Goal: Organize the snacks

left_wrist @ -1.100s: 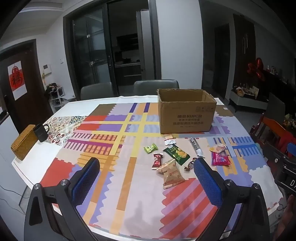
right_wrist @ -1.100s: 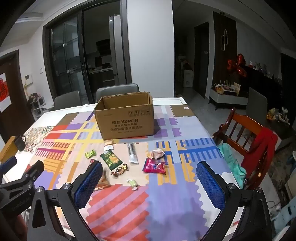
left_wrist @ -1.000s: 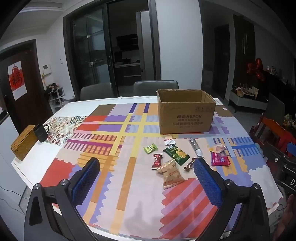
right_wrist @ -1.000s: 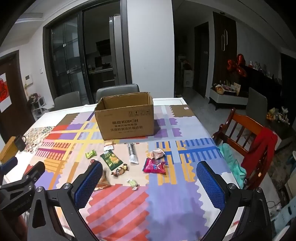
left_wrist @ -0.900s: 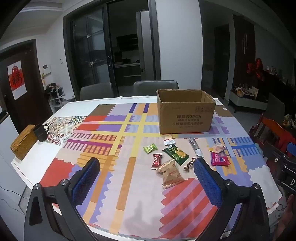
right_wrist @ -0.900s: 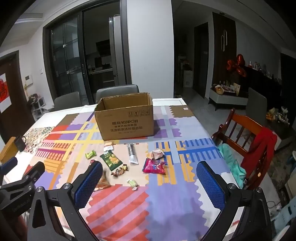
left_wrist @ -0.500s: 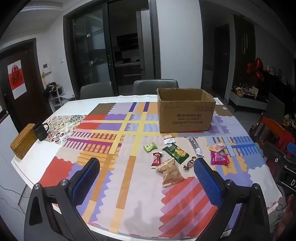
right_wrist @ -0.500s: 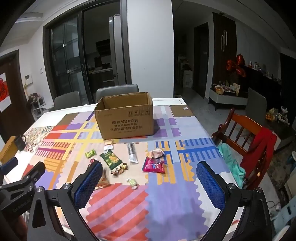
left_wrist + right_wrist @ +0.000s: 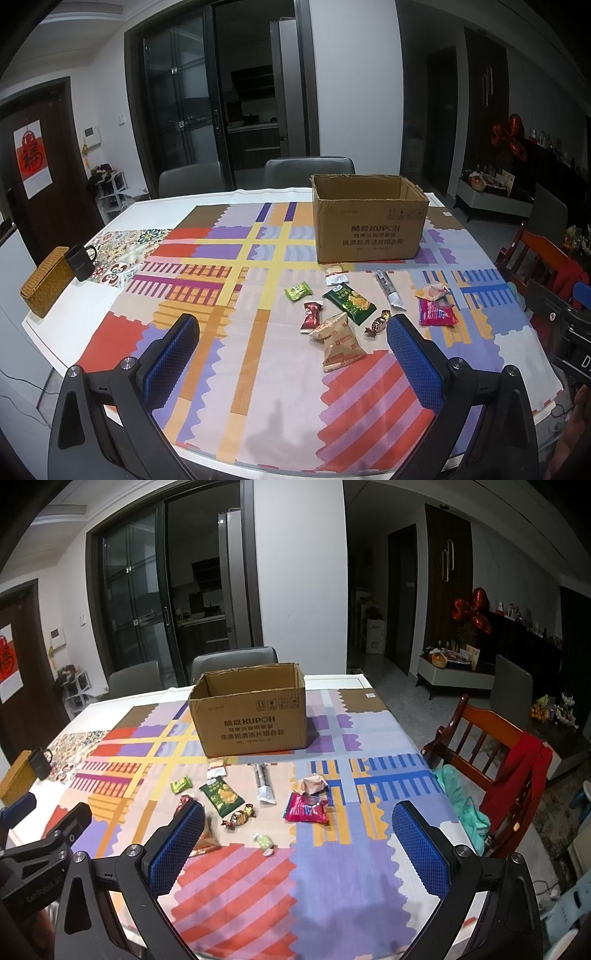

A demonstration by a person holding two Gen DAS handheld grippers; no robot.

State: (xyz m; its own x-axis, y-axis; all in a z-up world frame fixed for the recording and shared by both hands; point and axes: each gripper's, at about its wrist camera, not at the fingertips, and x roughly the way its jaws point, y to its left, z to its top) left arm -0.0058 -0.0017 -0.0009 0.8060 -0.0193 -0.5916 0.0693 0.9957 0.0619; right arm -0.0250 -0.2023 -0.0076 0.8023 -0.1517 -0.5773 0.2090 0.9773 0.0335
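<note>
Both the left hand-held gripper and right hand-held gripper gape wide, empty; thin foil snack packets mid-frame could slip, missing the open brown cardboard box.

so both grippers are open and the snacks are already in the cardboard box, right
Not quite. Both the left gripper and right gripper are open, but the snacks still lie on the tablecloth in front of the box, as the right wrist view shows.

tan packets — half behind gripper finger | cardboard box floor — hidden by walls
</note>
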